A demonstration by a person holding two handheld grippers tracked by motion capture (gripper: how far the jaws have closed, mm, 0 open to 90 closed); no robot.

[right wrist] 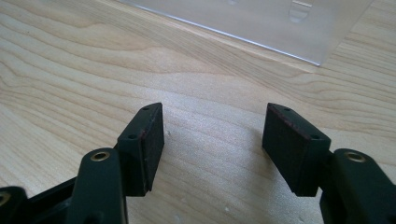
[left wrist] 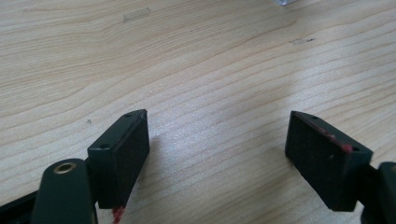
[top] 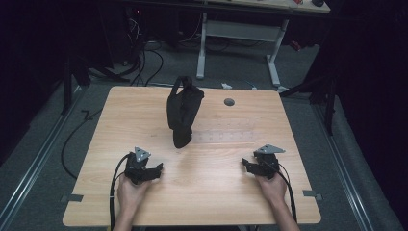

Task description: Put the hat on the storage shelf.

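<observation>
Now both my grippers rest, jaws apart and empty.
Left gripper (top: 153, 169) and right gripper (top: 250, 165) flank the black bag (top: 183, 113), ready to reach.

A light wooden table (top: 144, 110) stands on grey floor in a dark room. A black bag (top: 183, 113) stands upright on the far middle of the table, its handle at the top and its lower end nearer the person. Just right of the bag lies a clear flat sheet (top: 226, 135), hard to make out against the wood. A small grey round cap (top: 229, 102) sits in the tabletop beyond it. At the near left, a hand holds the left gripper (top: 155, 169), jaws apart and empty, pointing right. At the near right, the right gripper (top: 246, 163) points left, jaws likewise apart. Both are well apart from the bag. A white desk frame (top: 238, 31) stands behind.
</observation>
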